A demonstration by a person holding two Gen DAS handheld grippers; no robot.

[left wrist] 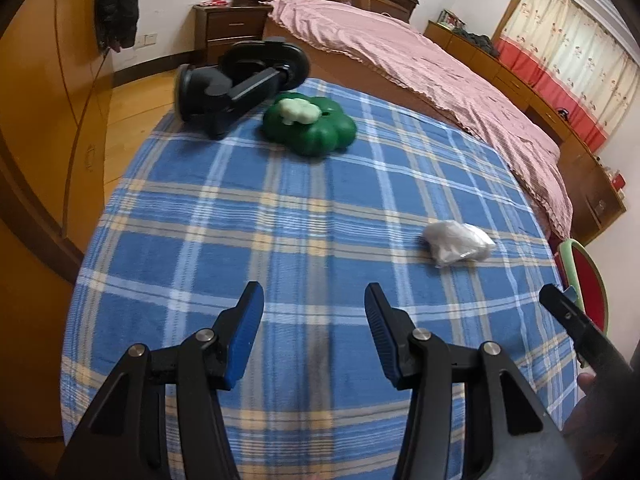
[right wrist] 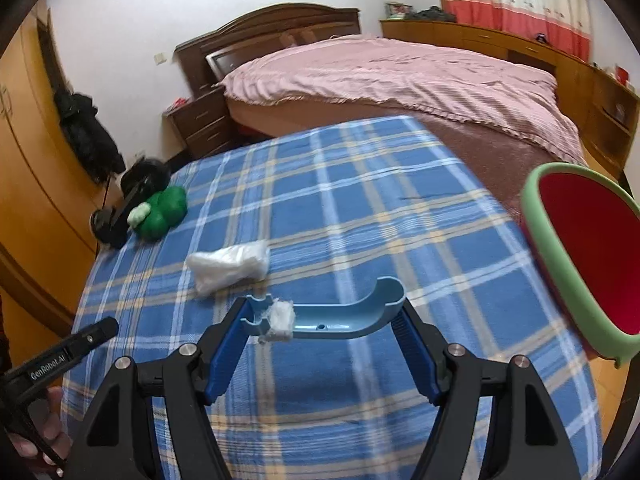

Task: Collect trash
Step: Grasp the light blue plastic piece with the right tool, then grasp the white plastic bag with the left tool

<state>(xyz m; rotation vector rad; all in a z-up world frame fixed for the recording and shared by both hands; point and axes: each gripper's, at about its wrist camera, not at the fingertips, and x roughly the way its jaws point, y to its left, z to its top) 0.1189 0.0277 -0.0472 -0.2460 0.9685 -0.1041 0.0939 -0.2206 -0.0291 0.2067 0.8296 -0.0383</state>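
My right gripper (right wrist: pixel 324 320) is shut on a light blue plastic piece (right wrist: pixel 344 318) with a scrap of white tissue (right wrist: pixel 280 320) stuck on it, held above the blue plaid tablecloth (right wrist: pixel 360 208). A crumpled clear plastic bag (right wrist: pixel 228 266) lies on the cloth just beyond and left of it; it also shows in the left wrist view (left wrist: pixel 458 242). A red bin with a green rim (right wrist: pixel 580 256) stands at the right table edge, and its rim shows in the left wrist view (left wrist: pixel 588 276). My left gripper (left wrist: pixel 314 308) is open and empty above the cloth.
A green clover-shaped toy (left wrist: pixel 312 126) with a pale piece on top and a black suction mount (left wrist: pixel 240 84) lie at the table's far left corner. A bed with a pink cover (left wrist: pixel 440 68) is beyond. Wooden wardrobes (left wrist: pixel 40 120) stand to the left.
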